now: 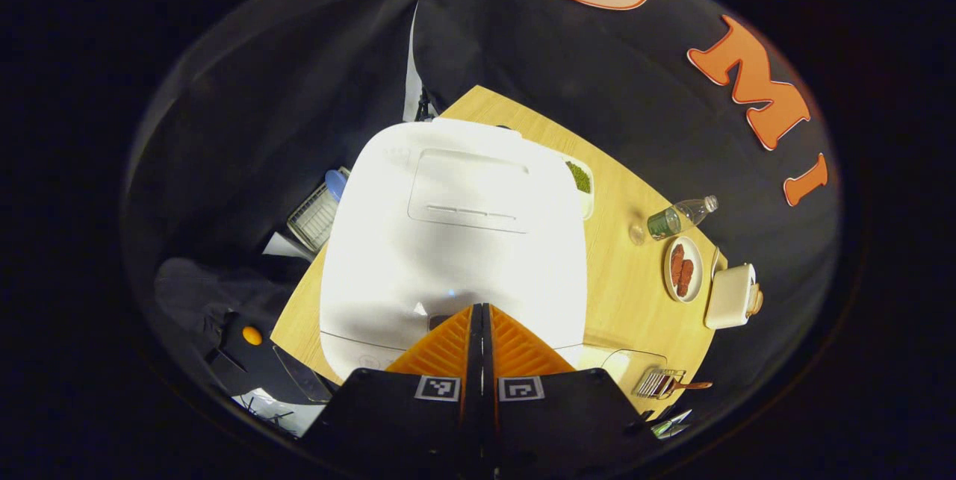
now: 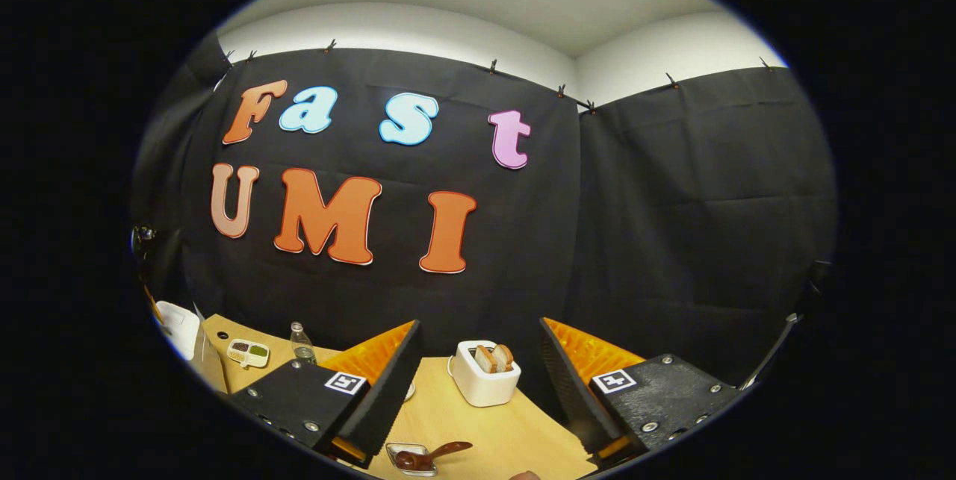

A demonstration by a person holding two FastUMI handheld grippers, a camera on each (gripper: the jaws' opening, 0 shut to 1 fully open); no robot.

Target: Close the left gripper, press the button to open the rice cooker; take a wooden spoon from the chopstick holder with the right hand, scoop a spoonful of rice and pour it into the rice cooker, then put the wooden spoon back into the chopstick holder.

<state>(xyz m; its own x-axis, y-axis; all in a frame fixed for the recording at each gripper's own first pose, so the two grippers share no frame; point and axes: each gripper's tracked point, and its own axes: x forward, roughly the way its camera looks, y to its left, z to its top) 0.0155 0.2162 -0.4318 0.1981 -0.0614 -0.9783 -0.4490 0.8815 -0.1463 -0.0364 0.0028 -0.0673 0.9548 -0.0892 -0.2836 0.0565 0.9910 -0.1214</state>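
Staged kitchen booth — black cloth wall (image 2: 672, 226), wooden table (image 2: 478, 428), toaster (image 2: 484, 374).

In the left gripper view, the rice cooker (image 1: 455, 241) stands on the table (image 1: 635, 293) directly ahead of the left gripper (image 1: 482, 316), whose fingertips meet at its near edge; right of the cooker lie a bottle (image 1: 680, 216) on its side, a plate (image 1: 683, 269) nearer than it, and a toaster (image 1: 730, 295) just right of the plate. In the right gripper view, the toaster (image 2: 485, 375) sits between and beyond the parted fingers of the right gripper (image 2: 478, 383), the chopstick holder (image 2: 412, 459) with the wooden spoon (image 2: 429, 455) lies nearer, and the bottle (image 2: 302, 346) stands far left.
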